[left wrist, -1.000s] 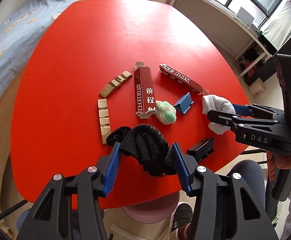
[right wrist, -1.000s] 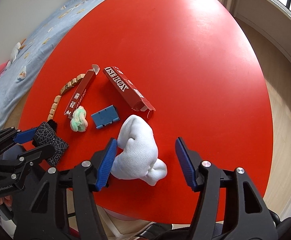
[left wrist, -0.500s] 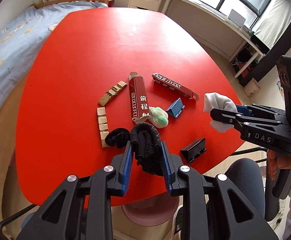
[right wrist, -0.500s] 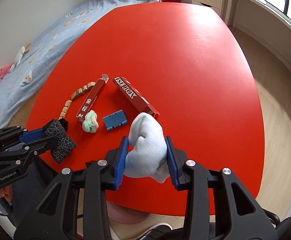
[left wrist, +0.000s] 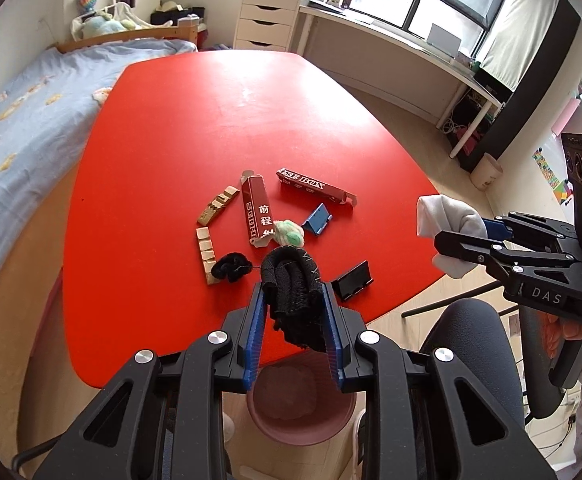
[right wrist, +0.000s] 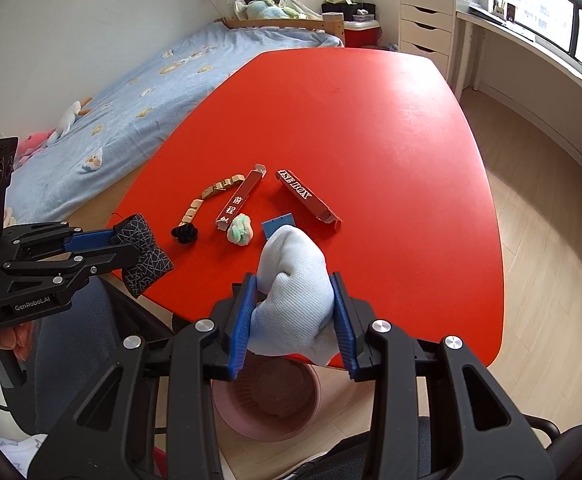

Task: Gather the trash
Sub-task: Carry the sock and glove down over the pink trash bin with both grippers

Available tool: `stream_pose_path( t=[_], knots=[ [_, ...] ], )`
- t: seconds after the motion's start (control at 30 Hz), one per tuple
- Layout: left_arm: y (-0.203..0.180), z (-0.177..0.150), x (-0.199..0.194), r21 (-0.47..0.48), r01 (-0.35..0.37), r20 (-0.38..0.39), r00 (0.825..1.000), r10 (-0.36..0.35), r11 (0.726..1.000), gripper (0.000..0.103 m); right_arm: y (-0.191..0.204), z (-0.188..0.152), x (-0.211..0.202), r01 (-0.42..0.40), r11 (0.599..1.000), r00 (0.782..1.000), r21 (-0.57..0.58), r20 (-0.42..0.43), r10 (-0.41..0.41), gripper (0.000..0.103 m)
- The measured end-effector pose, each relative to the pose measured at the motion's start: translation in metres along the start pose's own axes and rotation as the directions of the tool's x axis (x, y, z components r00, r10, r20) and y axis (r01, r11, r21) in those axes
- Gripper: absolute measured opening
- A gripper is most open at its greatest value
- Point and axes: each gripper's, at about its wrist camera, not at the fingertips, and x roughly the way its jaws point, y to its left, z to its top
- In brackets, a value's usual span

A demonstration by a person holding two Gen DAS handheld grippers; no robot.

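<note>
Both grippers have risen off the red table [left wrist: 163, 128] since a second ago. Past its near edge, above the pink bin [right wrist: 267, 400], the right gripper [right wrist: 294, 312] clamps the white sock [right wrist: 291, 304]; the left gripper [left wrist: 293, 320] pinches the black sock [left wrist: 293, 292].

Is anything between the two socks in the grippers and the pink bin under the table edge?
Nothing visible. The left gripper holds the black sock and the right gripper holds the white sock, both lifted off the red table, with the pink bin open below.
</note>
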Motion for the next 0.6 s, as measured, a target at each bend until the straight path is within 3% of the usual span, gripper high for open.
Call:
stream_pose_path(
  t=[0.3, 0.6],
  knots=[
    [-0.007, -0.027, -0.022, 0.006, 0.048, 0.004, 0.999, -0.048, 0.999, 0.027, 0.017, -0.030, -0.032, -0.036, 0.999, 0.999, -0.027, 0.014, 0.036, 0.037],
    [-0.017, -0.057, -0.021, 0.015, 0.068, -0.035, 0.997, -0.067, 0.998, 0.027, 0.033, -0.074, -0.027, -0.073, 0.996, 0.995, -0.047, -0.070, 0.069, 0.037]
  ],
)
